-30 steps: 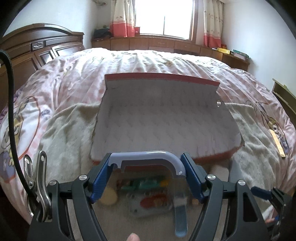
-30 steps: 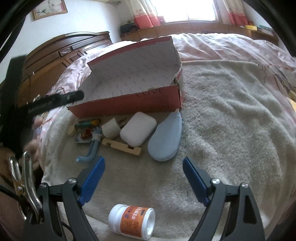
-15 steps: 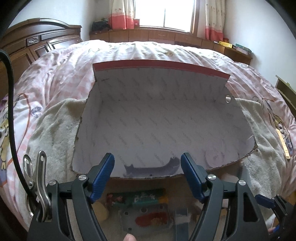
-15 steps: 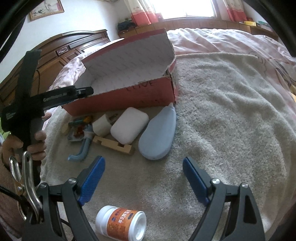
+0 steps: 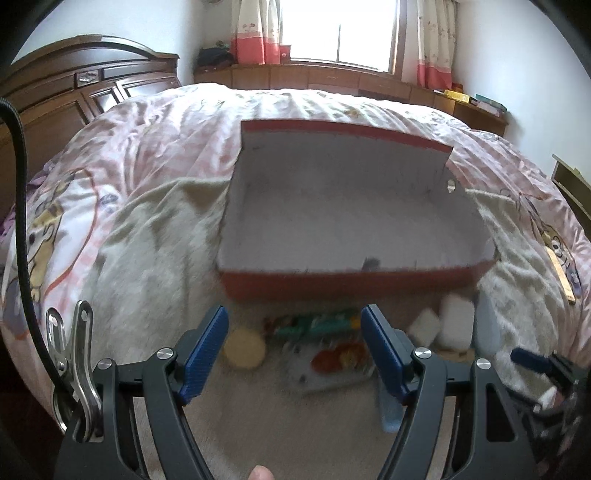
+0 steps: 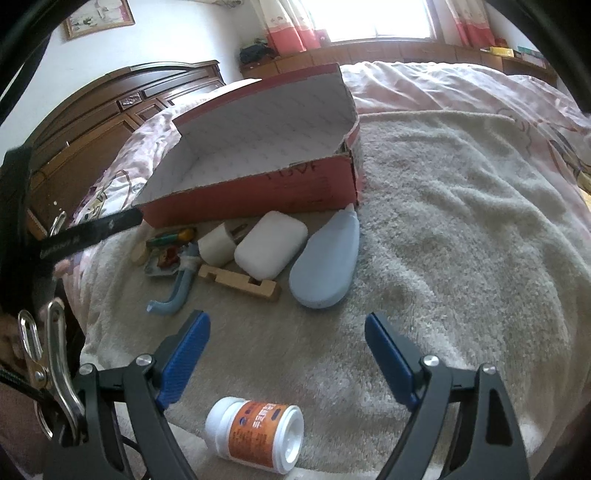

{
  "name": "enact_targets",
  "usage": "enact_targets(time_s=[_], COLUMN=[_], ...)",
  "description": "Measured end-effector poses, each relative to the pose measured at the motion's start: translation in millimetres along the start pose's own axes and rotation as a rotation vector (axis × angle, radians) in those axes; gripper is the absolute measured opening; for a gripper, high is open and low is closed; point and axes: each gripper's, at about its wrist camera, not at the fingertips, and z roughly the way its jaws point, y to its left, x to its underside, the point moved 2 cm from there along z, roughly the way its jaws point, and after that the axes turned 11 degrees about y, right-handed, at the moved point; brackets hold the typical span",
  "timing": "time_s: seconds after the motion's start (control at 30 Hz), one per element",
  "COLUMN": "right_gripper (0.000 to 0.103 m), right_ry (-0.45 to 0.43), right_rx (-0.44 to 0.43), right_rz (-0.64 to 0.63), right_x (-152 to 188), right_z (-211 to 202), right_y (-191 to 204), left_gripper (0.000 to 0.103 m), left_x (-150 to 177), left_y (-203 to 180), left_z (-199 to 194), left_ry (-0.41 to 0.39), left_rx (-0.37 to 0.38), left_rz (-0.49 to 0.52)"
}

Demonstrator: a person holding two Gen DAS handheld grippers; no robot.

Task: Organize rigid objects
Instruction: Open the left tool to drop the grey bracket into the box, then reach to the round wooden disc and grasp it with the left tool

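Where a beige blanket [image 6: 443, 206] covers the bed [image 5: 155, 122], red box [image 6: 258, 192], window [image 5: 340, 29].

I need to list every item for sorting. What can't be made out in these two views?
- Left wrist view: the small items in front of the red box are motion-blurred, so their kinds are unreadable.
- Right wrist view: the left tongs' strap hides the box's near-left corner; the pill bottle label print is too small to read.
- Box floor behind the near wall: hidden in the right wrist view.
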Motion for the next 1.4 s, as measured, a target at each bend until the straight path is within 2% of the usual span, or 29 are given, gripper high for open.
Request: enact_targets(time_s=[0.3,0.47,0.57,0.73,0.97,1.07,1.23,1.4], right_gripper=[0.089,0.089,0.089,0.089,0.089,0.089,0.089,0.089], right_ry=[0.002,0.008,0.012,0.019,0.031,0.035,0.034,0.03], right_rx=[0.005,0.006,0.008,0.012,0.016,0.018,0.016,0.014], right_rz=[-0.01,-0.007,-0.007,-0.006,-0.001,-0.003,-0.001,-0.002], right_x=[4.8,5.6,6.3,7.1,8.2,9.0,9.3,9.4], right_z=[-1.3,0.0,1.2,2.8,6.6,7.8,6.8,5.8], right_y=[4.1,4.4,4.3,4.2,4.2,5.1,5.0,5.4], left_gripper=[0.076,0.076,0.069,0.048,0.044,0.033,0.033,0.033], left_x=[23.8,26.3,24.7,20.9,17.6,19.8,23.6,26.9], left_y=[20.1,35.9,40.9,35.9,32.0,27.3,26.7,37.1], left_z=[13.3,23.8,29.5,39.8,43.8,43.1,38.0,26.7], left_ry=[0.049,0.065,0.068,0.067,0.038,0.021,0.007,-0.003], left_rx=[-0.037,-0.059,-0.055,-0.083,-0.105,-0.136,-0.128,-0.117], left_rz=[-0.04,-0.107,-0.121,-0.064,-0.02,0.014,0.023,-0.014])
